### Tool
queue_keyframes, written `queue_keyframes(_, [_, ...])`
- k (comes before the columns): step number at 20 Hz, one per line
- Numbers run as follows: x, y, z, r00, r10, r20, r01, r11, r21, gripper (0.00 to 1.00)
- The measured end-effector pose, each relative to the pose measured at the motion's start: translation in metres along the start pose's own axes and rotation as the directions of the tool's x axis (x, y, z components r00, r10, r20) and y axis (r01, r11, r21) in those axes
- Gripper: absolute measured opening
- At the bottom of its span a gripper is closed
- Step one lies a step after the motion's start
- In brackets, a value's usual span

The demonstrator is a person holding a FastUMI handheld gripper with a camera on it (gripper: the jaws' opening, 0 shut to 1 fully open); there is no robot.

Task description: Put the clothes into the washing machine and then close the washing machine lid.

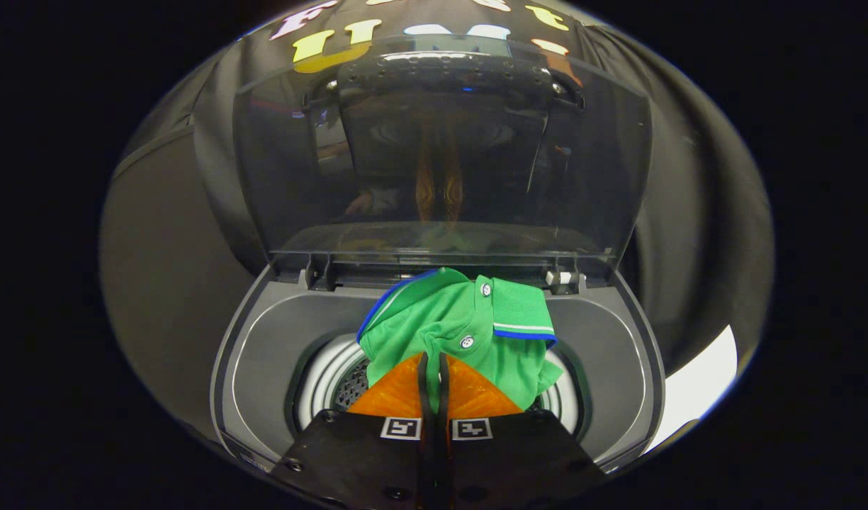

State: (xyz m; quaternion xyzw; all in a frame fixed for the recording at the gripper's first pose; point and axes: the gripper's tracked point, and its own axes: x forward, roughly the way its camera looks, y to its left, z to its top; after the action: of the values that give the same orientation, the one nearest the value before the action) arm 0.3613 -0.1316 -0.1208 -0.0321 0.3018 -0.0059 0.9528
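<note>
Booth: dark cloth wall behind the washing machine (263,368) | lid (441,156) stands raised | our gripper (434,365) is clenched on the green polo shirt (469,326), held over the drum (327,382) | left, we judge: drop shirt in, close lid.

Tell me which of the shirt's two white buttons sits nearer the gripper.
The lower button, on the green shirt just beyond the gripper; the other button lies farther off, by the collar.
</note>
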Motion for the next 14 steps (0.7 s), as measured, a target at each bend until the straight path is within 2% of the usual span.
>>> queue_keyframes(5, [0.009,-0.002,-0.024,0.998,0.003,-0.061,-0.001,0.999,0.041,0.02])
queue_keyframes(10, [0.013,-0.001,-0.028,0.995,0.033,-0.092,-0.027,0.997,0.074,0.04])
queue_keyframes(11, [0.014,0.003,-0.026,0.995,0.053,-0.081,-0.047,0.996,0.079,0.07])
queue_keyframes(14, [0.016,-0.002,-0.024,0.996,0.034,-0.084,-0.029,0.997,0.067,0.53])
